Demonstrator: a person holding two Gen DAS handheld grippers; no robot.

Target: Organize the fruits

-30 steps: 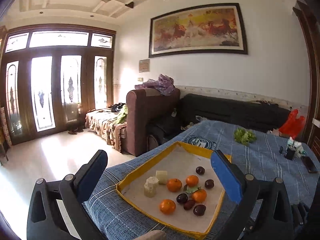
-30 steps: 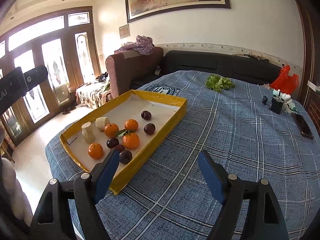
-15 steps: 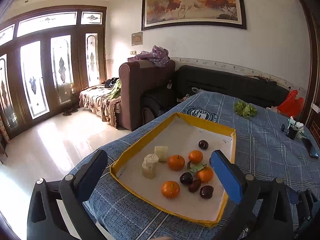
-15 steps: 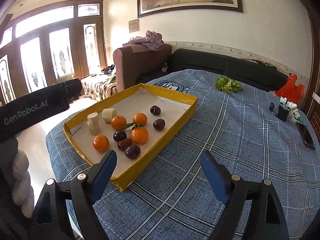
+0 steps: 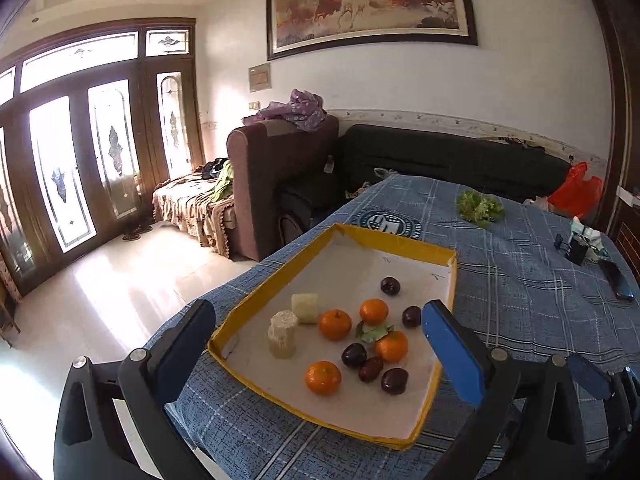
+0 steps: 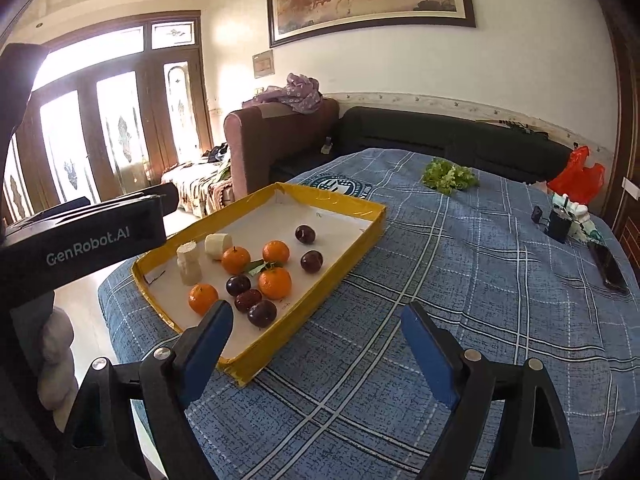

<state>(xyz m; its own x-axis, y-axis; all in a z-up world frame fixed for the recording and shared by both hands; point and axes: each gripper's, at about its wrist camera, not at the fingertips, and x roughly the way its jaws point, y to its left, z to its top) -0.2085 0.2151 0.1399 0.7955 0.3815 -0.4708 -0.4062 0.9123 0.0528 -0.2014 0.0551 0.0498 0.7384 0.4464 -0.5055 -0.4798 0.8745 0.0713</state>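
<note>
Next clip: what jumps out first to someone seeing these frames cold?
The yellow-rimmed tray on the blue plaid tablecloth, holding four mandarins, dark plums and two pale cut pieces. Both the left gripper and right gripper hang open and empty before it. A horse painting spans the wall behind.

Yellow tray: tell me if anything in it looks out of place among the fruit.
Two pale cut chunks sit at the left end of the yellow tray, unlike the oranges and dark plums. A loose green leaf lies among the fruit. Nothing is spilled.
</note>
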